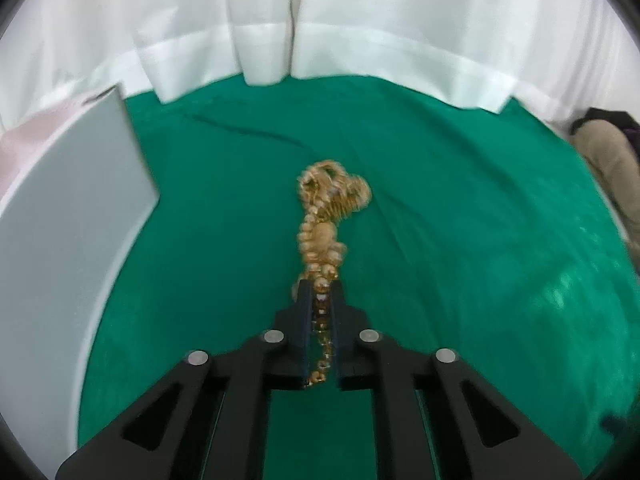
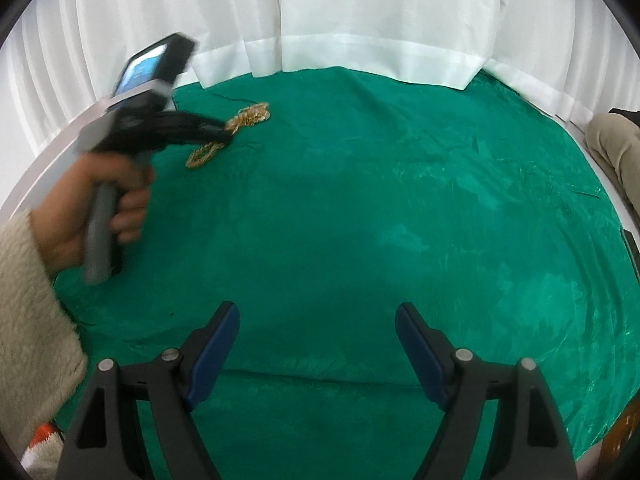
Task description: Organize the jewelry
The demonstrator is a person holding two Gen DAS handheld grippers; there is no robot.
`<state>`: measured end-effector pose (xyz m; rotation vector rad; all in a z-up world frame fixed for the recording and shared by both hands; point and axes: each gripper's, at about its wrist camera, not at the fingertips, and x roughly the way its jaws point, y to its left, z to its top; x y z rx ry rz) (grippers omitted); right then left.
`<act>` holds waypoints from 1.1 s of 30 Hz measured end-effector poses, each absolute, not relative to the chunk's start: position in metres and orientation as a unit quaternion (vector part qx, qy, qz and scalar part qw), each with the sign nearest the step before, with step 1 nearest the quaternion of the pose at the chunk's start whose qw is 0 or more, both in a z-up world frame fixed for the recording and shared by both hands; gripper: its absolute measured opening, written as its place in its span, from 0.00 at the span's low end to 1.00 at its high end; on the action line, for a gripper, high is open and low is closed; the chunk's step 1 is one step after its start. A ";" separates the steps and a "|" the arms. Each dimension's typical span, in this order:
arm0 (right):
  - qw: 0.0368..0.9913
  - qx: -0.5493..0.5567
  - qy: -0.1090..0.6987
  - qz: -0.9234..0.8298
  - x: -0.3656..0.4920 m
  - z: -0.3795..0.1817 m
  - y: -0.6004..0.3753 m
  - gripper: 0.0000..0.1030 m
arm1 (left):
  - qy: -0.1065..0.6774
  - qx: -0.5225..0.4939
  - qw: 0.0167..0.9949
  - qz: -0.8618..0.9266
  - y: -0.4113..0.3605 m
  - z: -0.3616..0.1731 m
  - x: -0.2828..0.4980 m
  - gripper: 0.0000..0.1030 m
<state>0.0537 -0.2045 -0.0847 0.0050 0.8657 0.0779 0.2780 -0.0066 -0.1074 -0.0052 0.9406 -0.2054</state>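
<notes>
The left gripper (image 1: 320,292) has its jaws clamped on a gold chain necklace (image 1: 326,216), which runs straight ahead from them over the green cloth (image 1: 460,208). A grey panel (image 1: 72,208) stands left. The right gripper (image 2: 318,340) hangs jaws apart over bare cloth.

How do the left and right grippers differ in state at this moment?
The left gripper is shut on the gold necklace; the right gripper is open and holds nothing. The left one sits at the far left of the green cloth; the right hovers over bare cloth nearer the middle. Both have blue-padded black fingers.
</notes>
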 end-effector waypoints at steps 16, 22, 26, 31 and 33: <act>0.907 -0.010 0.418 0.039 0.025 -0.084 -0.182 0.80 | 0.467 -0.015 0.875 -0.126 0.060 -0.092 0.066 0.49; 0.910 0.002 0.411 0.054 0.014 -0.077 -0.171 0.80 | 0.442 -0.033 0.890 -0.105 0.065 -0.088 0.060 0.75; 0.908 -0.007 0.415 0.060 0.009 -0.079 -0.164 0.80 | 0.438 -0.034 0.894 -0.090 0.071 -0.091 0.049 0.80; 0.904 -0.015 0.421 0.077 0.005 -0.080 -0.152 0.80 | 0.429 -0.036 0.898 -0.086 0.072 -0.088 0.038 0.86; 0.905 -0.019 0.416 0.086 0.002 -0.077 -0.147 0.80 | 0.430 -0.036 0.898 -0.085 0.071 -0.086 0.039 0.86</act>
